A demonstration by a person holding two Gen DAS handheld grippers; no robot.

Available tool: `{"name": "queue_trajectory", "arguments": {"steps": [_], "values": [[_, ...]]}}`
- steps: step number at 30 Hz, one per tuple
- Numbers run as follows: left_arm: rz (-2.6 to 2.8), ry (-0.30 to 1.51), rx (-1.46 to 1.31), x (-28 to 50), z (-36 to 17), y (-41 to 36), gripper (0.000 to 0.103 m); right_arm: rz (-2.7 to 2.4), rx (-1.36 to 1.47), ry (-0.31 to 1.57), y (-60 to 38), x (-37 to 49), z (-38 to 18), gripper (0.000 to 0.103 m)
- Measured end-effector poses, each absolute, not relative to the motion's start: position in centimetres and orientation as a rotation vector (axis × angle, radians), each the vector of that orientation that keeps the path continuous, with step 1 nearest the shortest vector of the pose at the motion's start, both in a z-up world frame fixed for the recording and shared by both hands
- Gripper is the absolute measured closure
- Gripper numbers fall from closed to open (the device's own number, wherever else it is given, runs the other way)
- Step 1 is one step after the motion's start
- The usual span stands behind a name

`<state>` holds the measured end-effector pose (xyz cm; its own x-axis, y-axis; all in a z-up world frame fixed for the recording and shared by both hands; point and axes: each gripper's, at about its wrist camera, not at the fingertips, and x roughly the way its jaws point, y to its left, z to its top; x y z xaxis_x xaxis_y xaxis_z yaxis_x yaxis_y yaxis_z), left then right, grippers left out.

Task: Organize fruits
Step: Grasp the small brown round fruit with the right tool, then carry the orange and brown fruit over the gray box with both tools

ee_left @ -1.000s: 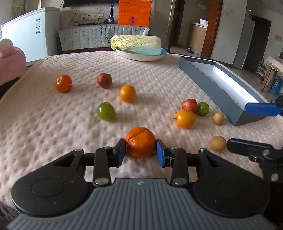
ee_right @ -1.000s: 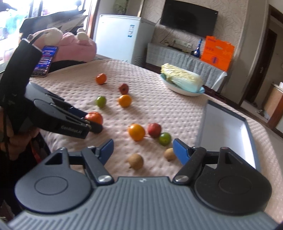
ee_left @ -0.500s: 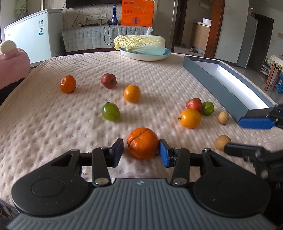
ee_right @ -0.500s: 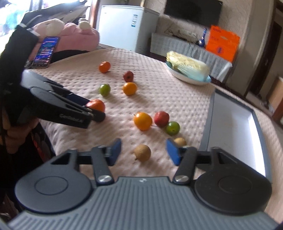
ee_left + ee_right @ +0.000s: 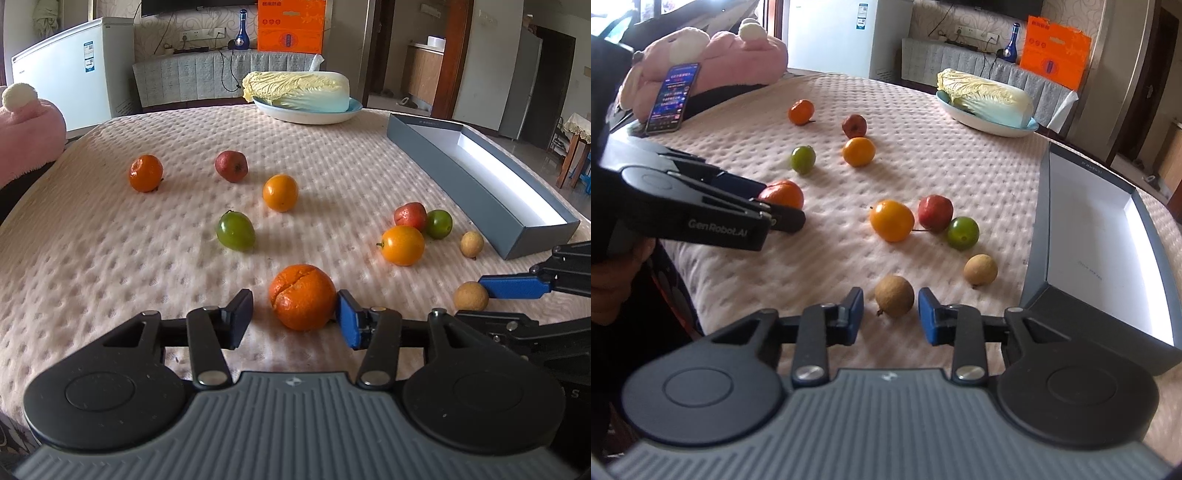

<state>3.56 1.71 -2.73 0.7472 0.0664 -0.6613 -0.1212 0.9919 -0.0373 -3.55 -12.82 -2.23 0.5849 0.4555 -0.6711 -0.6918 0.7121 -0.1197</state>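
Ten fruits: all loose on the quilted cloth [image 5: 110,258], none in the box [image 5: 1089,236]
Split orange [image 5: 302,296]: nearest the left gripper [image 5: 295,317], sitting on the cloth between its fingers; the blue right pad touches its side, the dark left pad stands clear
Left tongs: opening, orange let go
Near longan [image 5: 894,296]: on the cloth between the fingers of the right gripper [image 5: 891,315], a thin gap showing on each side
Right tongs: closing in on the longan, not yet pressing it
Second longan [image 5: 980,270]: just beyond, near the box corner
Middle cluster: orange fruit [image 5: 892,220], red fruit [image 5: 935,213] and green fruit [image 5: 963,232], the red and green touching
Far group: green fruit [image 5: 235,231], orange fruit [image 5: 280,192], red fruit [image 5: 231,166], tangerine [image 5: 145,173], spread well apart
Box: grey, white inside, lying along the right edge of the table
Cabbage [image 5: 297,90]: on a plate [image 5: 306,115] at the far edge
Left side: pink plush [image 5: 738,62] with a phone [image 5: 674,98] leaning on it
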Motion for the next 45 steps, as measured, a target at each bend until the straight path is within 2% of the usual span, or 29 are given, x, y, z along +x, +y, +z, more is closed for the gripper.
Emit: {"name": "queue_trajectory", "arguments": {"steps": [22, 28, 30, 36, 38, 42, 45], "values": [[0.103, 0.718, -0.058, 3.4, -2.9, 1.5, 0.043, 0.661, -0.403, 0.657, -12.7, -3.3, -2.4, 0.067], [0.104, 0.718, -0.046, 3.5, -3.0, 1.3, 0.041, 0.672, -0.386, 0.670, -12.9, -3.1, -2.4, 0.068], [0.104, 0.717, -0.044, 3.5, -3.0, 1.2, 0.041, 0.692, -0.378, 0.679, -12.8, -3.1, -2.3, 0.076], [0.102, 0.717, -0.045, 3.5, -3.0, 1.2, 0.041, 0.701, -0.386, 0.671, -12.7, -3.3, -2.3, 0.076], [0.098, 0.714, -0.051, 3.4, -2.9, 1.2, 0.044, 0.702, -0.384, 0.668, -12.7, -3.4, -2.2, 0.076], [0.096, 0.706, -0.047, 3.5, -2.9, 1.0, 0.055, 0.719, -0.368, 0.649, -13.1, -3.5, -1.4, 0.076], [0.092, 0.703, -0.047, 3.7, -2.9, 1.0, 0.059, 0.764, -0.353, 0.631, -13.6, -3.3, 0.4, 0.076]]}}
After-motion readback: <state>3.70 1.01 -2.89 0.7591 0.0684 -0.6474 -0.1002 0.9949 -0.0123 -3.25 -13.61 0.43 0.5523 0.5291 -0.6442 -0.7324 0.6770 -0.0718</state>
